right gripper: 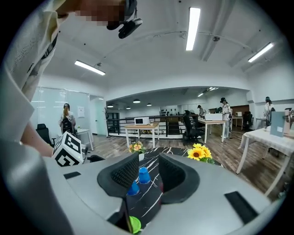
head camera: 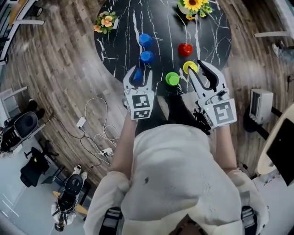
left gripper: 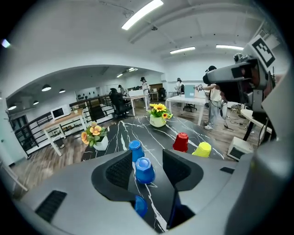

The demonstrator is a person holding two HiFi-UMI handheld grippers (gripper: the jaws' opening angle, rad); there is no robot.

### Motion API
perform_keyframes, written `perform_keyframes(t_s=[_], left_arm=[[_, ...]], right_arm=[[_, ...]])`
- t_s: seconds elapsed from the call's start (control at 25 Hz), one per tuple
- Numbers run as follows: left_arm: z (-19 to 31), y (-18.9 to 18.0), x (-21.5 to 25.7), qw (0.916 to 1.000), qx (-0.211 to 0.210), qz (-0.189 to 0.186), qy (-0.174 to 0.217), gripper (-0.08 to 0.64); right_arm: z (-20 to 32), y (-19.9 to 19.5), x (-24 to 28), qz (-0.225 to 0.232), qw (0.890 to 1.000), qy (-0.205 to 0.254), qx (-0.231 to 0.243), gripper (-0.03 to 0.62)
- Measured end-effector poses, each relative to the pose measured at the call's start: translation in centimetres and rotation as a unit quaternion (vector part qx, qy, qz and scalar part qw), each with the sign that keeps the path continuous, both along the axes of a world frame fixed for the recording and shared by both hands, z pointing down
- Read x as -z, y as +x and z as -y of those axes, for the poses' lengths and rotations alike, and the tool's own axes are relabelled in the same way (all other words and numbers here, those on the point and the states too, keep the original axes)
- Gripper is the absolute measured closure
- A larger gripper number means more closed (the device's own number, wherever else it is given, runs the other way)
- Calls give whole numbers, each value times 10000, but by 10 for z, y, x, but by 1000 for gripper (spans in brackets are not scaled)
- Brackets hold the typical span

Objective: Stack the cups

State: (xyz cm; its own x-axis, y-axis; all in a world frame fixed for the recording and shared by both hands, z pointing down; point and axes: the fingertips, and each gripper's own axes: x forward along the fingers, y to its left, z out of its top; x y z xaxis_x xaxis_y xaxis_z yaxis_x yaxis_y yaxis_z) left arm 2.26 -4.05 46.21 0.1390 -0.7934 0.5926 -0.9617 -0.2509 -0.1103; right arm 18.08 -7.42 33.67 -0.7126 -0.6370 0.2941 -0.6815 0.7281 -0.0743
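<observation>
Three blue cups stand upside down in a row on the black marble table (head camera: 161, 27): the far one (head camera: 145, 40), the middle one (head camera: 147, 57) and the near one (head camera: 137, 75). My left gripper (head camera: 138, 76) is open around the near blue cup (left gripper: 140, 206), which sits low between the jaws with neither pad pressing on it. The red cup (head camera: 185, 49), yellow cup (head camera: 190, 67) and green cup (head camera: 172, 79) stand to the right. My right gripper (head camera: 196, 69) hovers open by the yellow cup, holding nothing; the green cup (right gripper: 134, 224) shows below its jaws.
A pot of orange flowers (head camera: 105, 20) stands at the table's left rim and a sunflower pot (head camera: 194, 5) at the far edge. Cables and a power strip (head camera: 98, 137) lie on the wooden floor to the left. Chairs and desks fill the room behind.
</observation>
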Motion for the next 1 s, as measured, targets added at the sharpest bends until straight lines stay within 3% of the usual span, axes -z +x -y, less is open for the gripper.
perform_keyframes(t_s=[0.2, 0.6, 1.0], left_arm=[[11, -10, -30, 9988, -44, 170, -448, 341], [34, -14, -75, 9933, -371, 415, -1013, 341], [42, -12, -107, 9871, -638, 606, -1340, 342]], right_arm=[[-8, -6, -25, -274, 9993, -129, -198, 448], [-12, -7, -40, -181, 9973, -328, -634, 448], [-10, 5, -48, -346, 9941, -434, -927, 449]])
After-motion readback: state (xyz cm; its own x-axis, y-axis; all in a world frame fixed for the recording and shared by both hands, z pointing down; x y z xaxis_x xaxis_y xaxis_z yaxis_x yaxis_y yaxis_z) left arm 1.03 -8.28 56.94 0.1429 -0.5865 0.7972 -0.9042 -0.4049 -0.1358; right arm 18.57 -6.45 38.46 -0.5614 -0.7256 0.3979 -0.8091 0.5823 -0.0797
